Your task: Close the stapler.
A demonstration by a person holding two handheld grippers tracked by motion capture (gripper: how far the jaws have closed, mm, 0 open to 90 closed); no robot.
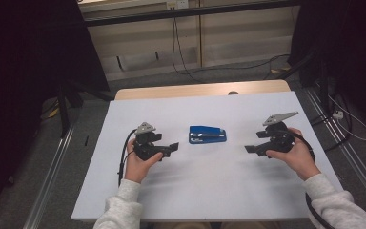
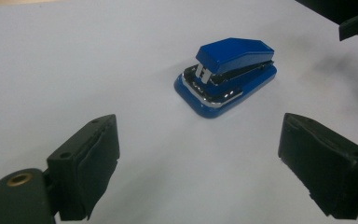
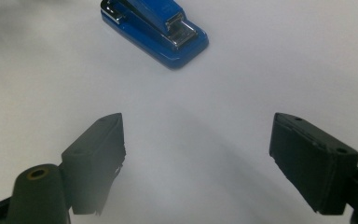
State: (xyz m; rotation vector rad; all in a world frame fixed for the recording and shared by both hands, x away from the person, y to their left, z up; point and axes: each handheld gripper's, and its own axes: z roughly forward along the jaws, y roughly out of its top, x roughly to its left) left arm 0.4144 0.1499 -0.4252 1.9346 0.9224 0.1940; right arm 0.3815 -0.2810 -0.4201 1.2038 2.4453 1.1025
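A blue stapler lies flat on the white table top, midway between the two hands. To its left, my left gripper is held just above the table, open, jaws pointing toward the stapler. In the left gripper view the stapler sits ahead of the wide-apart jaws, nothing between them. My right gripper is to the stapler's right, also open and aimed at it. The right gripper view has the stapler at the top, beyond its empty jaws.
The table's wooden far edge borders a floor with trailing cables. Black curtains hang at both sides. A metal rail runs along the left of the table.
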